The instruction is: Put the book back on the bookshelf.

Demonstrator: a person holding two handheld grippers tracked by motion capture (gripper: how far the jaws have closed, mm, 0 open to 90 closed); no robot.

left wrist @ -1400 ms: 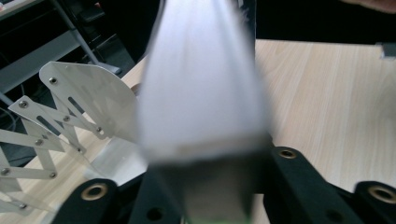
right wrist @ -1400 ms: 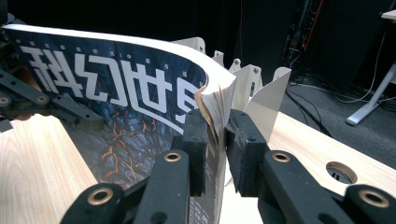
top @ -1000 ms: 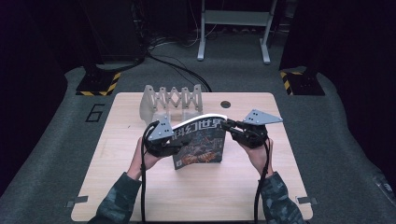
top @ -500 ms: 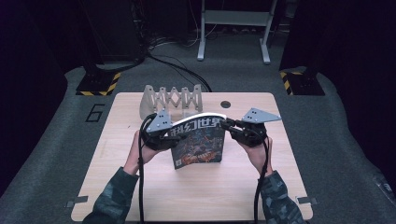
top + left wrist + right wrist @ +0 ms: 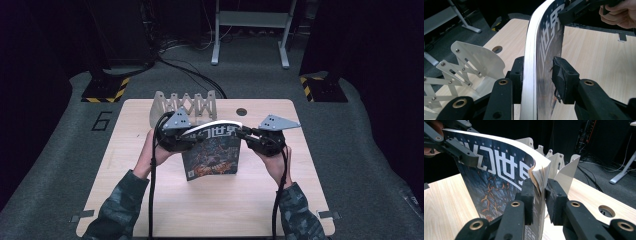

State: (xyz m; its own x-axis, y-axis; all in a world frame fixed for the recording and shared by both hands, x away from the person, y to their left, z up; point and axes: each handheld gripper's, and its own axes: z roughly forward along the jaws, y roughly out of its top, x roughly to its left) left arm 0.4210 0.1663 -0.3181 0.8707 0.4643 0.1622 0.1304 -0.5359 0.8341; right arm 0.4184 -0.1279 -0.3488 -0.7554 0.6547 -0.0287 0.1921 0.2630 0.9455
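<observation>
A magazine (image 5: 212,152) with a dark cover and white characters stands upright on the wooden table (image 5: 150,210), bowed along its top edge. My left gripper (image 5: 189,136) is shut on its upper left corner; the jaws clamp the magazine (image 5: 541,50) from both sides. My right gripper (image 5: 245,134) is shut on the upper right corner, pinching the page edges of the magazine (image 5: 499,180). In the left gripper view the right gripper (image 5: 564,15) shows at the top. In the right gripper view the left gripper (image 5: 467,157) shows at the upper left.
A white metal accordion rack (image 5: 185,104) stands at the table's back edge, just behind the magazine, and shows as the rack (image 5: 461,65) and the rack (image 5: 564,167) in the gripper views. A round cable hole (image 5: 242,111) is in the table's back middle.
Both grippers and the magazine have shifted slightly left and toward the back; the magazine stands more upright, its top edge more bowed.
</observation>
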